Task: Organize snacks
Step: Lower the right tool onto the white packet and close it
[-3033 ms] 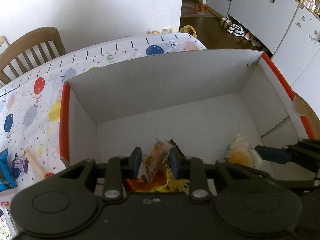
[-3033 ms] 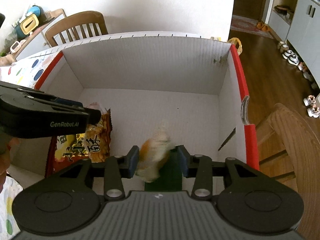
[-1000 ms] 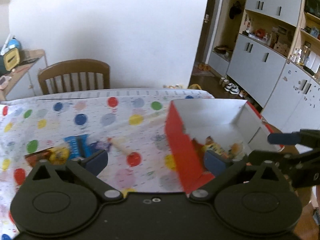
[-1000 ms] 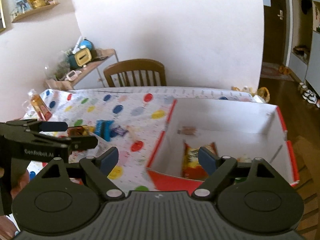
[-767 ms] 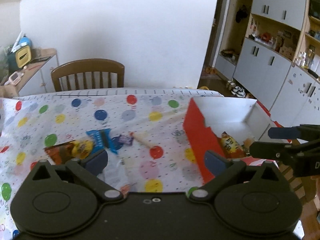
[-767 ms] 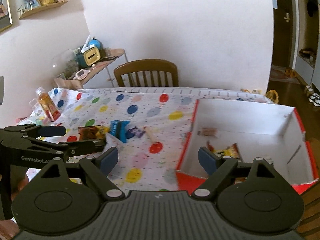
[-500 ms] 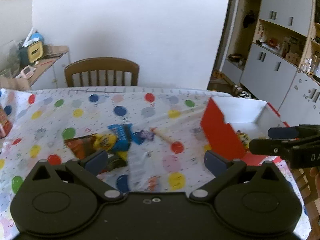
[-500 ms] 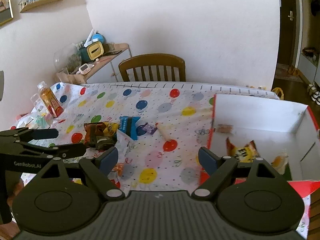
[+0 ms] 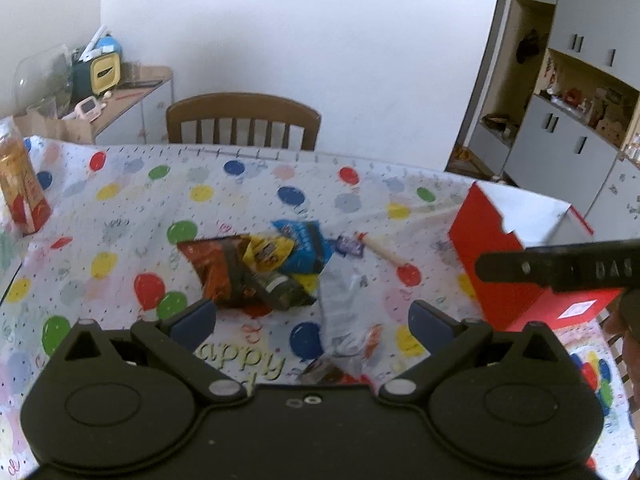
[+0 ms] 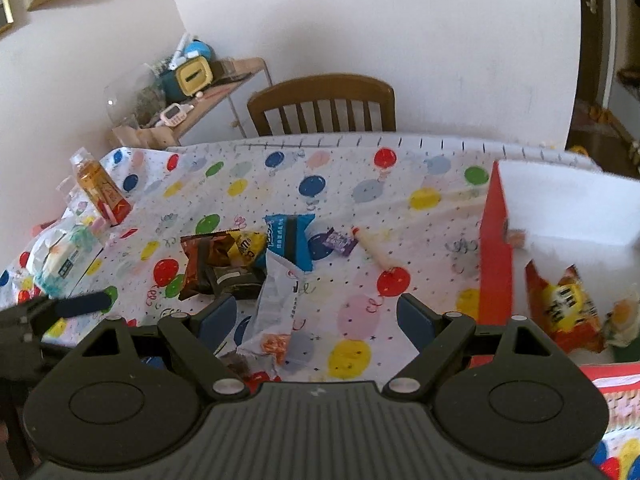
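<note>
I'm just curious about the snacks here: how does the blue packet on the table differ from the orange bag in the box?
The blue packet lies out on the balloon tablecloth, while the orange bag already sits inside the red-sided box. The blue packet partly overlaps a pile of other wrappers; the orange bag lies on the box floor, a pale snack beside it. Both are sealed snack packets, and neither is held by a gripper.

The left gripper (image 9: 312,318) and right gripper (image 10: 316,316) are alike: matte black bodies, two round discs, silver screws, and blue pads (image 9: 198,318) lining the forked fingers. White lettering marks the right gripper's side.
</note>
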Demonstrator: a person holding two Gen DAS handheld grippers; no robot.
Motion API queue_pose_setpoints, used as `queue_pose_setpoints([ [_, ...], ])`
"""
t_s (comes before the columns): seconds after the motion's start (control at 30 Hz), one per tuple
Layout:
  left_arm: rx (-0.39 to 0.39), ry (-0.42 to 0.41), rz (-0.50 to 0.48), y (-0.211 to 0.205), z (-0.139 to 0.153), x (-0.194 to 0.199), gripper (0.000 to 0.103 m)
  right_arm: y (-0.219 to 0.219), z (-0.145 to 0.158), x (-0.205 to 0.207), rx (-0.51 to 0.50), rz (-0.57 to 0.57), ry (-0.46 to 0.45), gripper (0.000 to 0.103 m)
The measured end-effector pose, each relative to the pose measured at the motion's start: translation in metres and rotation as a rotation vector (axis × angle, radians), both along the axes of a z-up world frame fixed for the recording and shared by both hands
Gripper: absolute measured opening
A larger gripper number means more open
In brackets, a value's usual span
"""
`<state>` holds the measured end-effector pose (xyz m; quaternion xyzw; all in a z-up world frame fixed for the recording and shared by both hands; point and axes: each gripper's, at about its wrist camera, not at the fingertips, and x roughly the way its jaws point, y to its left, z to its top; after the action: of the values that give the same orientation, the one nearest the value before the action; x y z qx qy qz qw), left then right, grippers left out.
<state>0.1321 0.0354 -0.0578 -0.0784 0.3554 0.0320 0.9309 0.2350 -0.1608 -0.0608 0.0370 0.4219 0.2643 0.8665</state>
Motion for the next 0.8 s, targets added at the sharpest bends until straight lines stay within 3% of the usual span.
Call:
queue_pose_setpoints([
  [0.23, -0.035, 0.075, 0.003, 0.008, -0.034, 0.004, 0.102, 0.022, -0.031, 0.022, -0.048, -0.038, 0.084, 0.087],
  [0.63, -0.052, 0.164, -0.036, -0.005, -0.074, 0.018, 0.081, 0.059, -0.064, 0.041, -0.089, 0.002, 0.17, 0.087],
  [0.73, -0.047, 0.18, -0.053, -0.011, -0.082, 0.022, 0.077, 0.064, -0.072, 0.046, -0.089, 0.007, 0.201, 0.076],
  [0.8, -0.038, 0.182, -0.058, -0.013, -0.085, 0.025, 0.074, 0.069, -0.076, 0.049, -0.093, 0.011, 0.21, 0.075],
])
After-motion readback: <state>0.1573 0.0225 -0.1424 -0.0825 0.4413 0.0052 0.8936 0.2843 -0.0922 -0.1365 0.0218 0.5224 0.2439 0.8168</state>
